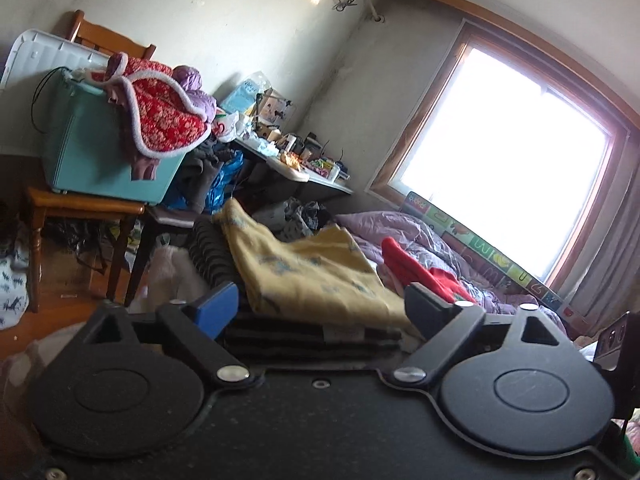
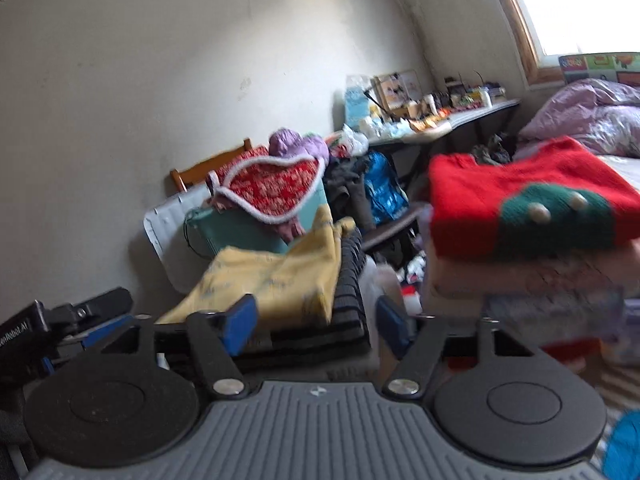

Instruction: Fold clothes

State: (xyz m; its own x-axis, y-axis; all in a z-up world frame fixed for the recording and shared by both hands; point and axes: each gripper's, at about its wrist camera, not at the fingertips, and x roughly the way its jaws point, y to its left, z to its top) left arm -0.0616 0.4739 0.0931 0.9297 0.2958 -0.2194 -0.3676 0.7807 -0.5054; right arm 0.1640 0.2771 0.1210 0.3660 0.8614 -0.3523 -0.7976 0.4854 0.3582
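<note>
A yellow patterned garment [image 1: 308,276] lies rumpled on a folded black-and-grey striped garment [image 1: 312,334], right in front of my left gripper [image 1: 320,304], whose jaws stand wide open around its near edge. In the right wrist view the same yellow garment [image 2: 276,280] rests on the striped one [image 2: 348,292]. My right gripper [image 2: 316,324] is open, its jaws level with the striped pile's near edge. A folded red sweater with green trim [image 2: 528,196] tops a stack of folded clothes on the right. It shows red [image 1: 416,268] in the left wrist view.
A teal bin [image 1: 100,148] heaped with red and purple clothes sits on a wooden chair [image 1: 80,208] at left. A cluttered white table [image 1: 304,168] stands by the wall. A purple duvet [image 1: 432,240] covers the bed under the window [image 1: 504,152]. The left gripper's body [image 2: 60,328] shows at left.
</note>
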